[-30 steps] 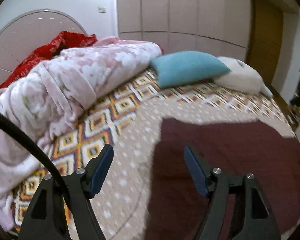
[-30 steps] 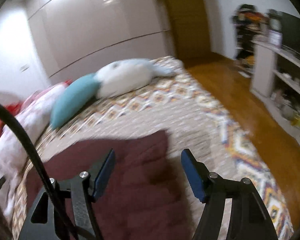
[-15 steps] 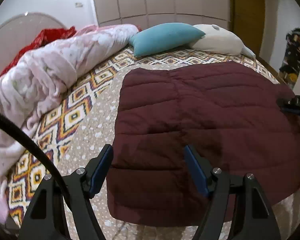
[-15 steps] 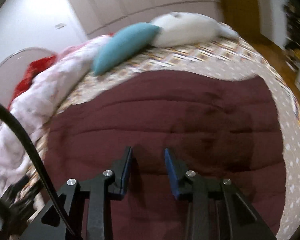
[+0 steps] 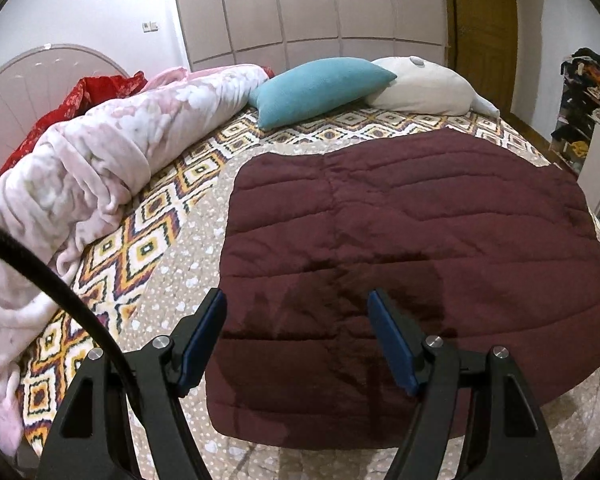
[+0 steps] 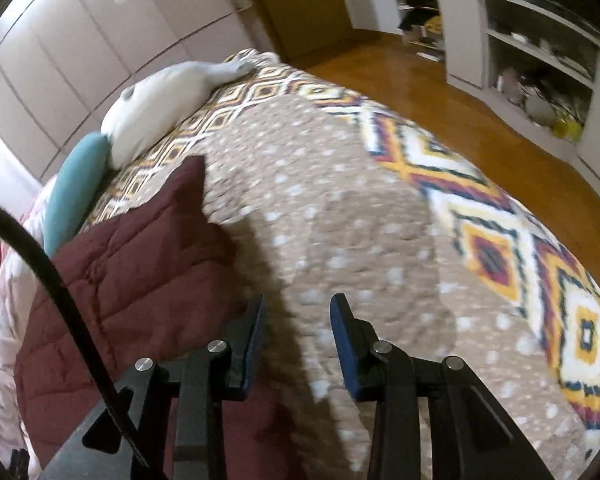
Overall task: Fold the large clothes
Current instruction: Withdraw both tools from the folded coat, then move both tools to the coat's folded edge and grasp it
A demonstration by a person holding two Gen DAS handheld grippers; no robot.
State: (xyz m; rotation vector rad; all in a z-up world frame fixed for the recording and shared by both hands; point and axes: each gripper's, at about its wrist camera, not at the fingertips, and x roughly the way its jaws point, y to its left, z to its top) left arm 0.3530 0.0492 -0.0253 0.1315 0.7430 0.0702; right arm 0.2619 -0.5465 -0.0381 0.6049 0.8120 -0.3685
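On the far left of the bed a pink floral blanket (image 5: 100,168) lies bunched in a long roll with something red (image 5: 88,92) behind it, then a teal pillow (image 5: 320,90) and a white cushion (image 5: 420,88) sit along the far side. The dark red quilted garment (image 5: 400,248) lies spread flat on the patterned bedspread (image 5: 148,248), toward the right half of the bed. The left gripper (image 5: 296,336) hovers over the garment's near left corner with its jaws wide apart and nothing between them. The right gripper (image 6: 296,340) hangs at the garment's right edge; its jaws have just been closing and now stand partly apart, empty, one finger over the red cloth and the other over the bedspread. The garment looks padded and soft, probably light for its bulk, likely to sag and slide when lifted, and its puffy thickness will likely resist a crisp crease. The corners and the stitched hem edge look the best places to pinch, one per gripper, so the layer lifts evenly. Its left and right borders lie clear of the bedding, with bare bedspread on both sides. To the right the bed ends close by, with wooden floor (image 6: 480,92) and white shelves (image 6: 540,60) beyond, so a fold inward toward the bed's middle has the most room.
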